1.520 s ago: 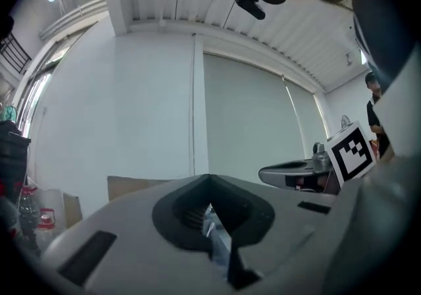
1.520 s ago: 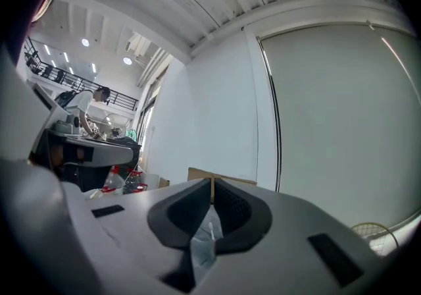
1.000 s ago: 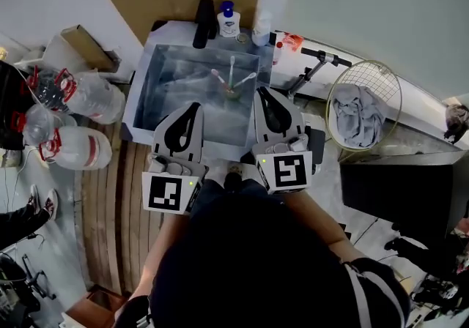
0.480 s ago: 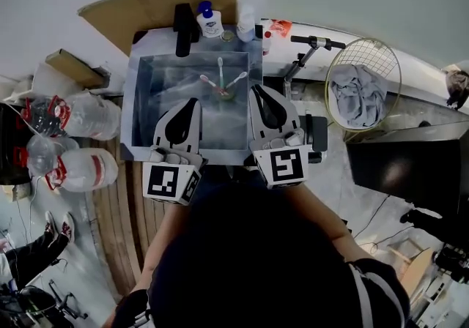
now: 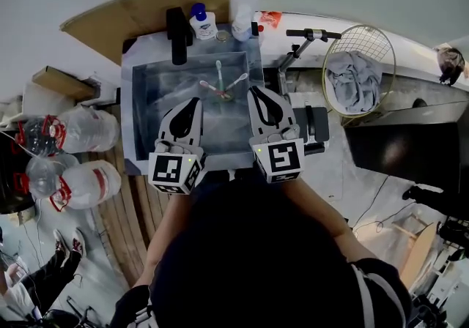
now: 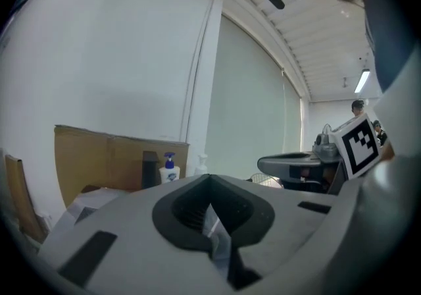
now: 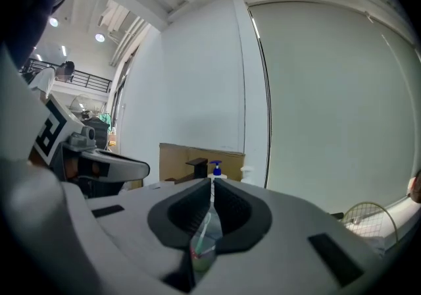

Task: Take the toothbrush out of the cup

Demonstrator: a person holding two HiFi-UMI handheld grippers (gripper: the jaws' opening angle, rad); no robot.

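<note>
A small cup stands in the metal sink with three toothbrushes fanning out of it. My left gripper hovers over the sink's front half, just left of the cup, jaws shut and empty. My right gripper is just right of the cup, also shut with nothing held. In the right gripper view, the cup shows low through the slit below the right gripper. The left gripper points at the back wall.
A black faucet, a blue-capped soap bottle and a white bottle line the sink's back rim. A wire basket with a grey cloth sits right. Large water bottles lie left on the floor.
Both grippers have sunk a little over the sink, staying shut on either side of the cup. The head view has shifted, so the sink sits further left.
</note>
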